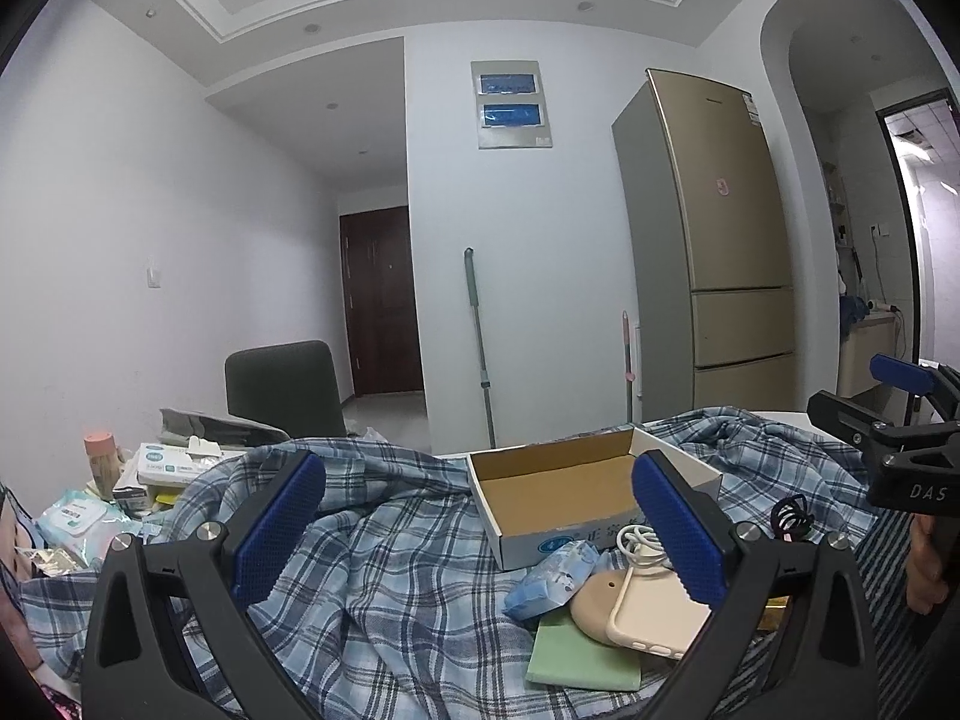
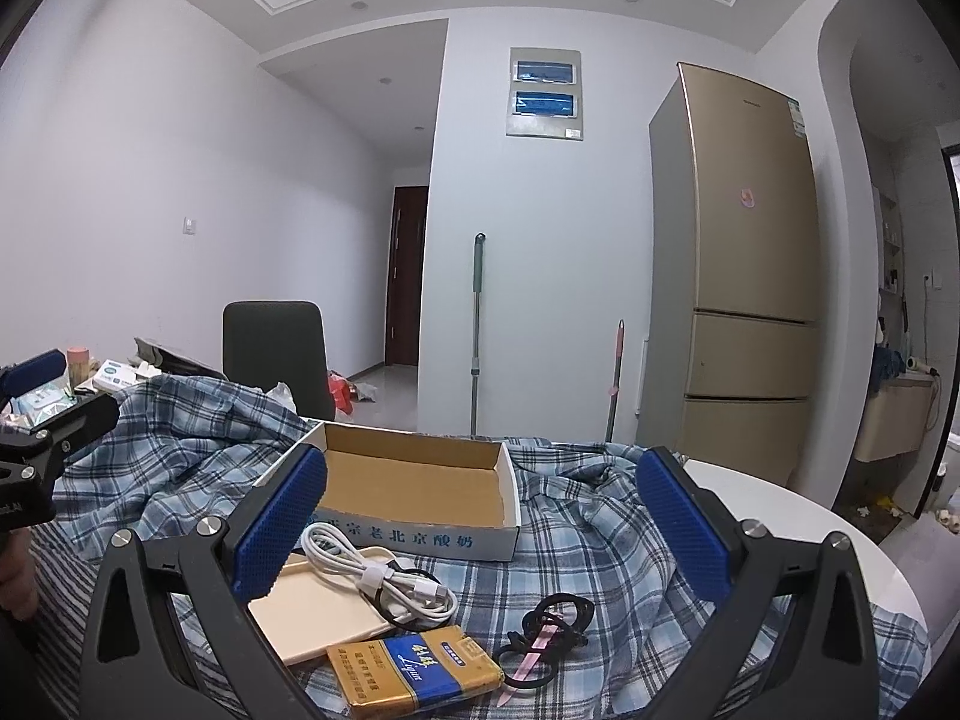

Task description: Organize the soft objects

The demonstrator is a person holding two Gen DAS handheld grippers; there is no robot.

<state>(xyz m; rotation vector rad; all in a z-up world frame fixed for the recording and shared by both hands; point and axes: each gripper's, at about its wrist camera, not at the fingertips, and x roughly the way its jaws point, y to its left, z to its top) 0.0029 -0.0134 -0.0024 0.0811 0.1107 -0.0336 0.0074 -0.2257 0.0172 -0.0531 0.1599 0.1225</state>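
Fingers wide on both my grippers, left [image 1: 480, 534] and right [image 2: 480, 528]; loose cloth [image 1: 390, 540] may snag, shifting box [image 2: 420, 480].

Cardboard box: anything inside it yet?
Nothing visible: the cardboard box shows bare brown floor and walls in both views. Its near wall hides the strip just behind it. The white cable and phone case lie outside on the plaid cloth.
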